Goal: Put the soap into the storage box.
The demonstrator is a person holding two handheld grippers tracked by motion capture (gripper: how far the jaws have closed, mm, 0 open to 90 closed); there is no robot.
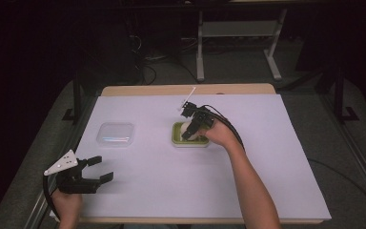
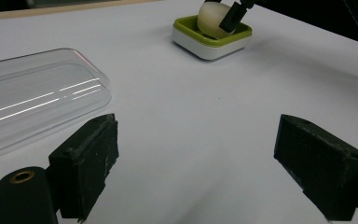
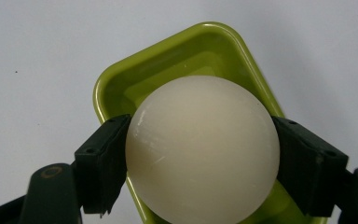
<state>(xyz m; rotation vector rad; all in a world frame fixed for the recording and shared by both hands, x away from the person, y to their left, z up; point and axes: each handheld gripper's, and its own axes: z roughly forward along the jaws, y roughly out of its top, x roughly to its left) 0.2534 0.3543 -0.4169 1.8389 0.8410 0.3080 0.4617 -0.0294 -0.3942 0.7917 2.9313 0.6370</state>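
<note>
On the white table sheet: here is where my two claws stand, view by view.

High view, right claw: my right gripper points down into the small green rectangular plastic tray near the middle of the white paper-covered table, its jaws set on either side of the pale cream round ball.
High view, left claw: my left gripper sits low at the near left corner, jaws spread with nothing between them (well apart from the tray).
High view, lid: the clear rounded-rectangle plastic lid lies flat to the left of the tray, apart from it.

Left gripper view, my jaws: wide apart, bare sheet between them.
Left gripper view, lid: the clear lid lies just ahead of my left jaw.
Left gripper view, tray: the green tray is far ahead, the ball in it, a black jaw of my other claw against the ball's side.

Right gripper view, grasp: my right gripper clenches the cream ball, a pad pressed on each flank.
Right gripper view, ball's place: over the green tray; whether it rests on the tray floor I cannot tell.
</note>
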